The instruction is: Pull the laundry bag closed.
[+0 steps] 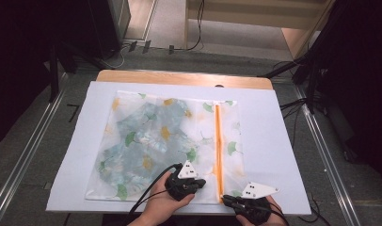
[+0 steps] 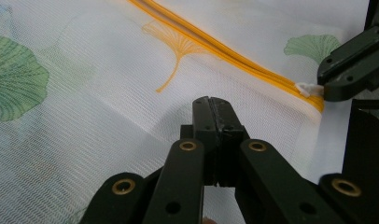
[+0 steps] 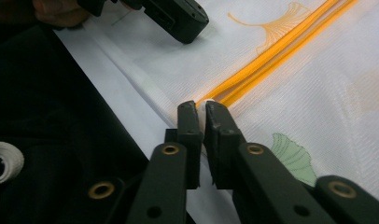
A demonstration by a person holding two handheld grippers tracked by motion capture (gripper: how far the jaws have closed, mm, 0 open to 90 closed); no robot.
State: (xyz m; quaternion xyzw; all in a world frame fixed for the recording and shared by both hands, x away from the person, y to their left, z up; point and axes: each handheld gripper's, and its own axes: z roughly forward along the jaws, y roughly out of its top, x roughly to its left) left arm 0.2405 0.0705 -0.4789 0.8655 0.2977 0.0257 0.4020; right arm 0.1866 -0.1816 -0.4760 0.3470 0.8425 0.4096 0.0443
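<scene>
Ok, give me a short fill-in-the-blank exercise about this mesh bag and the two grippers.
1. The zipper on the mesh laundry bag is coloured ____.
2. The right gripper pinches the zipper's small ____ pull tab.
3. The left gripper presses on the mesh with its jaws ____.
4. The bag is printed with green and yellow ____.

Missing words: orange; white; shut; leaves

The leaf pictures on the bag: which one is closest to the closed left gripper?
The orange outline leaf just beyond the left gripper, beside the orange zipper. The others are solid green.
</scene>
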